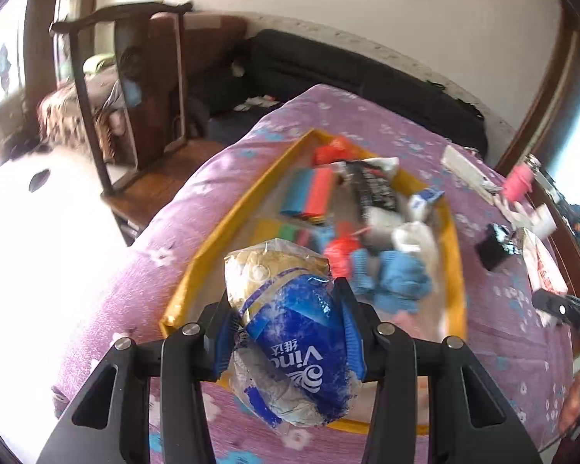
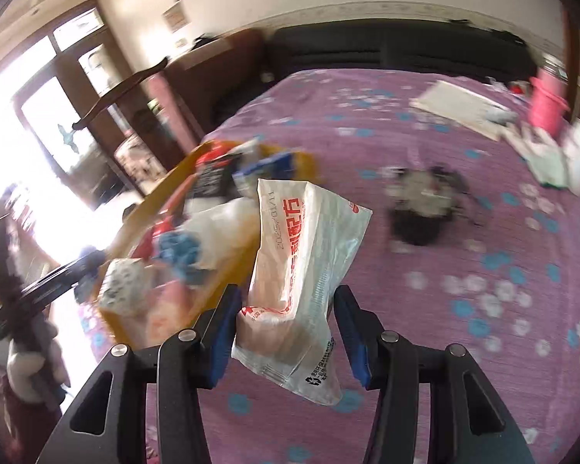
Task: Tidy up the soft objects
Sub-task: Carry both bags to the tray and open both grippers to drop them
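Left gripper [image 1: 288, 342] is clamped on a blue and white tissue pack [image 1: 290, 332], held above the near end of the yellow tray [image 1: 228, 220] on the purple bedspread [image 1: 495, 309]. Right gripper [image 2: 286, 332] grips a white plastic packet with red print [image 2: 305, 266], beside the tray.

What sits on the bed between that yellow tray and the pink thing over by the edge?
In the right wrist view, a dark, blurred object lies on the purple bedspread between the yellow tray and the pink item. Otherwise bare cover.
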Demonstrator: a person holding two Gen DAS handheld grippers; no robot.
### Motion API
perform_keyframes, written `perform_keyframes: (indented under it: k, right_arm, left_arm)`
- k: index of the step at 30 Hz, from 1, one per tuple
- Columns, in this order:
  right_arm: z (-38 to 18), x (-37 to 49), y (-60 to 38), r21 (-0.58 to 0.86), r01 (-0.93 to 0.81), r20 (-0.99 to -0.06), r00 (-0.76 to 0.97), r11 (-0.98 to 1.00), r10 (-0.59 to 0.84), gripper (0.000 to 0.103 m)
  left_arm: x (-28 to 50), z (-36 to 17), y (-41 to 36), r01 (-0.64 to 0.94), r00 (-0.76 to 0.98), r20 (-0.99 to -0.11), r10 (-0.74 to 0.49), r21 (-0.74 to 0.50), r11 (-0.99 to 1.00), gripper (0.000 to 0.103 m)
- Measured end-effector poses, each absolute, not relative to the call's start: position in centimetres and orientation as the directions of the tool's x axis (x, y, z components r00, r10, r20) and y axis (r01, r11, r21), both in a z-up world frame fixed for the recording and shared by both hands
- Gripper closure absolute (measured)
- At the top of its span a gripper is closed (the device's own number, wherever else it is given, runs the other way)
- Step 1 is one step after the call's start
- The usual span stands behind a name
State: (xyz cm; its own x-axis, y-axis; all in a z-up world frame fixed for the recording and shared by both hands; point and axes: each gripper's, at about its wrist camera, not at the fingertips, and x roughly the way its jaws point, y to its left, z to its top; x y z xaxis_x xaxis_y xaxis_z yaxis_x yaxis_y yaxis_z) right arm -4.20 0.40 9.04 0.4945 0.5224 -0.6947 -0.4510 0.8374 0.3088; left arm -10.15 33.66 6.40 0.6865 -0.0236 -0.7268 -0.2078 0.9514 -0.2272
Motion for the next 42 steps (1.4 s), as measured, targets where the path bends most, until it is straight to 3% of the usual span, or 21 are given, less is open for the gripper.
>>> perform_keyframes:
  k: [6, 18, 25, 30, 35, 39, 42]
  right_arm:
    - [8.6, -4.2, 7.7, 0.303, -0.545, -0.717, 0.41, 0.782, 0.564, 0.049]
    - [6.1, -3.7, 17.5, 0.336, -0.635, -0.763, 0.25, 0.696, 0.596, 0.049]
    - [4.7, -2.2, 18.5, 0.281, -0.619, -0.786, 0.291, 0.734, 0.546, 0.048]
    - [5.0, -2.1, 18.4, 0.244, -0.628, -0.778, 0.328, 0.739, 0.536, 0.035]
    - [7.1, -4.8, 15.6, 0.237, -0.661, -0.701, 0.391, 0.711, 0.597, 0.022]
    - [8.1, -6.9, 12.9, 0.205, -0.657, -0.645, 0.467, 0.725, 0.605, 0.014]
    - [8.5, -8.5, 10.5, 0.186, -0.645, -0.611, 0.515, 0.741, 0.601, 0.013]
  left_arm:
    - [-9.0, 4.2, 34.8, -0.209, 0.66, -0.75, -0.042, -0.237, 0.949, 0.056]
    - [-10.2, 5.0, 35.1, -0.181, 0.715, -0.695, -0.072, -0.283, 0.942, 0.034]
    - [-12.1, 6.3, 35.6, -0.199, 0.763, -0.645, -0.036, -0.287, 0.937, 0.027]
    - [-12.7, 7.4, 34.7, -0.241, 0.788, -0.612, 0.061, -0.216, 0.946, 0.018]
    - [-13.8, 9.0, 33.4, -0.324, 0.81, -0.55, 0.203, -0.13, 0.937, 0.009]
    - [-16.1, 11.2, 31.1, -0.554, 0.753, -0.401, 0.521, 0.04, 0.832, 0.0]
    - [-18.0, 12.5, 29.5, -0.567, 0.78, -0.309, 0.545, 0.022, 0.824, 0.0]
